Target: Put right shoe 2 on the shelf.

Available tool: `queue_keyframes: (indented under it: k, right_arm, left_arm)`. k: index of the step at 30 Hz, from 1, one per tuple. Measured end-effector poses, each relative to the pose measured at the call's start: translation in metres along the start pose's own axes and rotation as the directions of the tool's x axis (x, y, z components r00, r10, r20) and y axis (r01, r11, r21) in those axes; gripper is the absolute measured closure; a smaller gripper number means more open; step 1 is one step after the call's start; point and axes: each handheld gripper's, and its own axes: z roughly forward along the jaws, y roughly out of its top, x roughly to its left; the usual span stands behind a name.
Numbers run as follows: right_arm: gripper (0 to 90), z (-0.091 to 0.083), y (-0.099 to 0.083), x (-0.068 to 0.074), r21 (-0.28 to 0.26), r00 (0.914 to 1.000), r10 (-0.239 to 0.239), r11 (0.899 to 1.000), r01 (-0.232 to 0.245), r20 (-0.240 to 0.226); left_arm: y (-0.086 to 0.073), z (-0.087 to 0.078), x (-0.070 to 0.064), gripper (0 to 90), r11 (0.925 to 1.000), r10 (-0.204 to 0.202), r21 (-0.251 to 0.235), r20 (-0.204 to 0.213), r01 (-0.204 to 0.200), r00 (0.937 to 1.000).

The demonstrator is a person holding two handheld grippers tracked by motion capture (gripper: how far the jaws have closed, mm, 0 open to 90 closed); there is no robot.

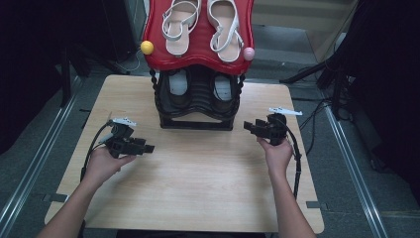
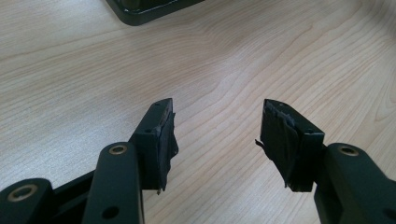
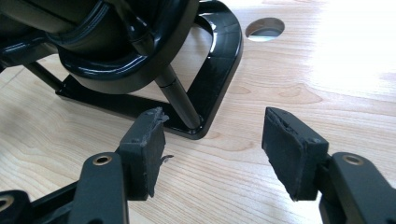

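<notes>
Now the shoe rack (image 1: 197, 101) is being faced at the table's (image 1: 198, 183) far middle: rigid, glossy, probably slippery, best gripped by a post. Sandals (image 1: 225, 22) look light. Left gripper (image 1: 147, 148) and right gripper (image 1: 246, 127) are being held released, empty.

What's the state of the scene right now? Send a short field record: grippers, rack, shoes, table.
left gripper: open, holds nothing, above bare table left of the rack
right gripper: open, holds nothing, close to the rack's right base corner
shoe rack: black lower frame, red top shelf, at the table's far edge
white sandals: one pair, on the red top shelf
lower shelf: a dark pair of shoes, detail unclear
table: light wood, near half bare
</notes>
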Motion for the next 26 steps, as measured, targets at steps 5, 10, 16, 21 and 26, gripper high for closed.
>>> queue_keyframes:
  k: [5,10,16,21,26]
  right_arm:
    - [40.3,-0.0026,-0.0008,-0.0040,-0.007,0.9999,0.016,1.000,-0.016,0.000]
    - [40.3,-0.0019,-0.0022,-0.0045,-0.002,0.9999,0.016,1.000,-0.016,0.000]
    - [40.3,-0.0014,-0.0028,-0.0040,0.002,0.9998,0.021,1.000,-0.021,-0.001]
    - [40.3,0.0015,-0.0049,-0.0026,0.008,1.0000,0.008,1.000,-0.008,-0.001]
    - [39.6,0.0038,-0.0063,-0.0017,0.023,1.0000,0.006,1.000,-0.006,-0.005]
  left_arm:
    - [-0.0002,0.0012,-0.0008,44.8,1.0000,0.002,0.004,0.001,-0.002,1.0000]
    - [-0.0003,0.0020,-0.0004,44.5,0.9999,0.006,0.009,0.000,-0.006,1.0000]
    - [-0.0005,0.0024,-0.0002,44.0,1.0000,0.006,0.006,0.004,-0.006,1.0000]
    - [-0.0004,0.0032,0.0000,43.2,1.0000,0.000,0.006,0.008,0.000,1.0000]
    - [0.0002,0.0053,0.0018,41.5,0.9995,-0.027,0.014,0.030,0.027,0.9992]
